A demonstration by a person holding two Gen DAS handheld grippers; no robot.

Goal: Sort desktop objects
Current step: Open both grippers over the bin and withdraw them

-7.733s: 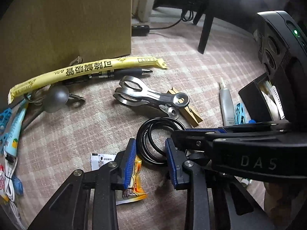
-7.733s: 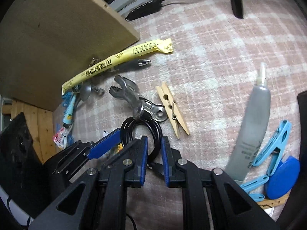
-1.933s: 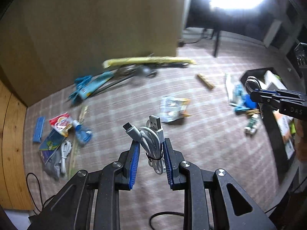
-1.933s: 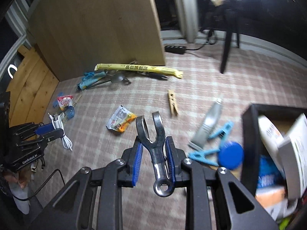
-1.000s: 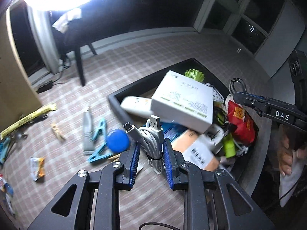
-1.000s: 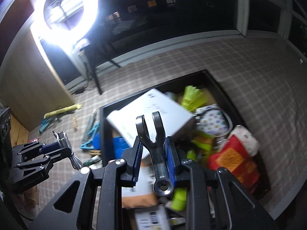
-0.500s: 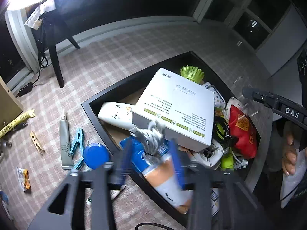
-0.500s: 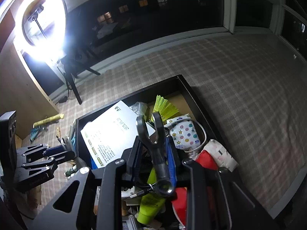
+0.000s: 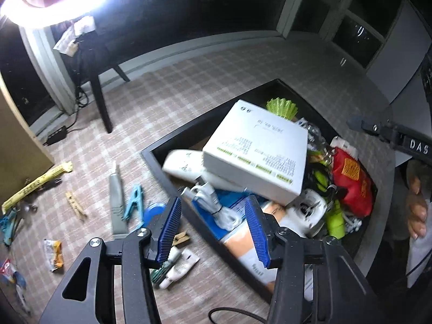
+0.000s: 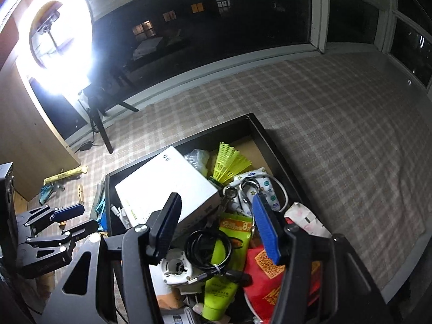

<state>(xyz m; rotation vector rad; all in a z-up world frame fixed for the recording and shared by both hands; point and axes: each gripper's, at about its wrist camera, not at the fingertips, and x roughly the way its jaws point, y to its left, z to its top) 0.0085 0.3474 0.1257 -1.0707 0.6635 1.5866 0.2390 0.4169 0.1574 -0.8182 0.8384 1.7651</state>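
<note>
Clutter heaped in bin (image 9: pixel 162 172) on checked worktop (image 9: pixel 189 94); white carton (image 9: pixel 259 151) tilted on top, towards the far left corner of the bin; red pouch (image 9: pixel 351 178) and green tube (image 10: pixel 218 283) along the near side.

Left tongs (image 9: pixel 213 216) pointing down over the bin's left wall, spread, having just been opening; pads pressing on nothing; white cable (image 9: pixel 213 205) lying loose below the gap, inside the bin, against the carton's lower edge.

Right tongs (image 10: pixel 216 216) over the middle of the bin, spread wide, likewise just been opening; nothing pinched; metal opener (image 10: pixel 230 191) lying in the bin below them, ring end up beside the carton's corner, touching a star-patterned pouch (image 10: pixel 266 189); black cable (image 10: pixel 208 248) coiled just beneath, partly over the green tube.

Left out on the worktop, beside the bin's left wall: grey tube (image 9: pixel 116 199), blue clip (image 9: pixel 133 202) just beside it, blue cap (image 9: pixel 155 210), wooden peg (image 9: pixel 75 203); further left, near the wooden board, yellow sachet (image 9: pixel 37 185).
</note>
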